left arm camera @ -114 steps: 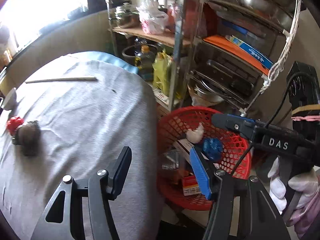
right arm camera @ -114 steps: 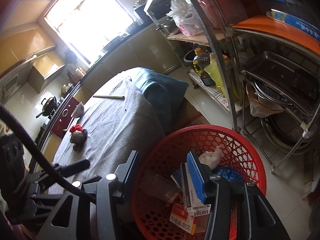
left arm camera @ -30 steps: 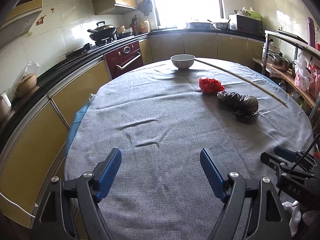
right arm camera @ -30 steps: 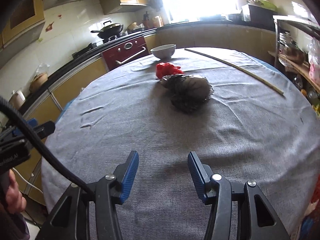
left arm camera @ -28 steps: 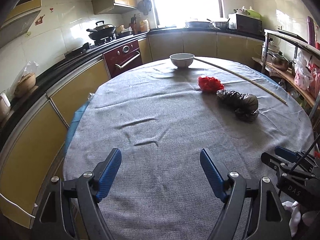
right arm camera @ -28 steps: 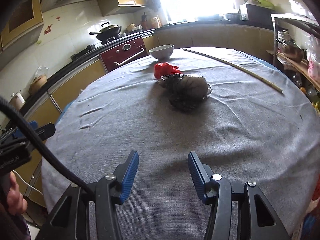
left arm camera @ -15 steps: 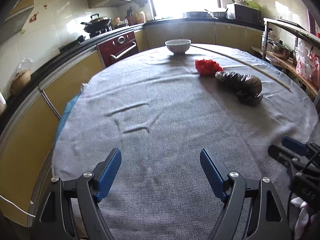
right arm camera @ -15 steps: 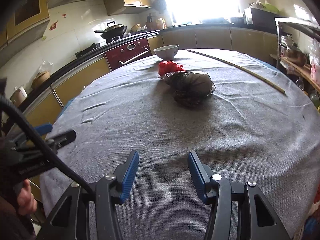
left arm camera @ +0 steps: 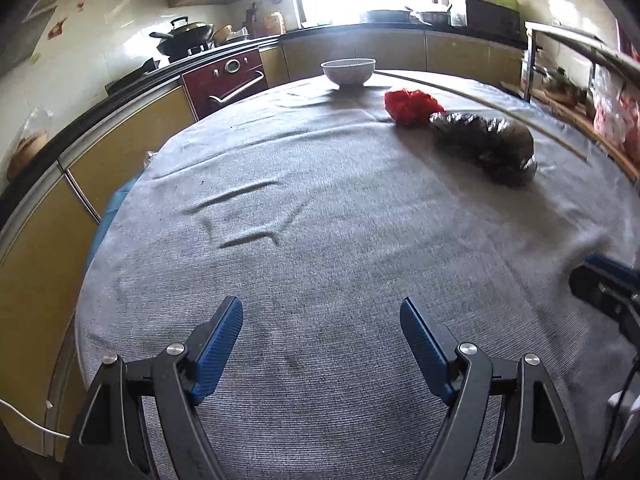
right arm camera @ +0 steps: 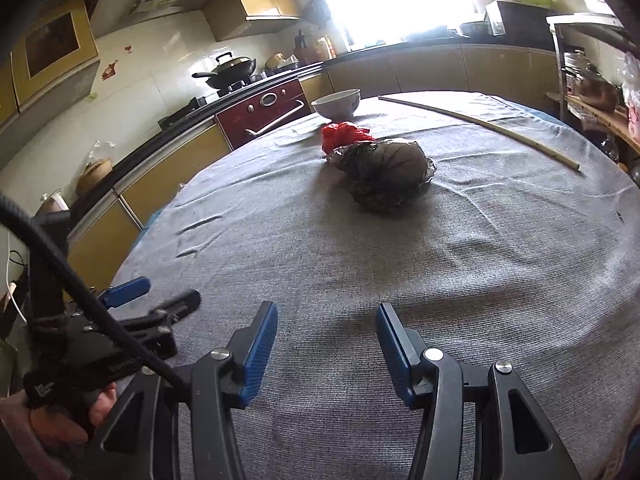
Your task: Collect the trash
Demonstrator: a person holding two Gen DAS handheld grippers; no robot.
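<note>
Kitchen table, grey cloth: left gripper hovers wide apart, empty; right gripper narrower gap, empty. Beyond, mid-table: red wad touching dark crumpled bag; white bowl behind, long stick far right.

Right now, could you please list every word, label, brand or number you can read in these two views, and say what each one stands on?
No text reads clearly in either view.
Left gripper: faint pale print on its black body, seen from the right wrist, too blurred to read.
Red oven: a round dial on its front, any markings too small to read.
</note>
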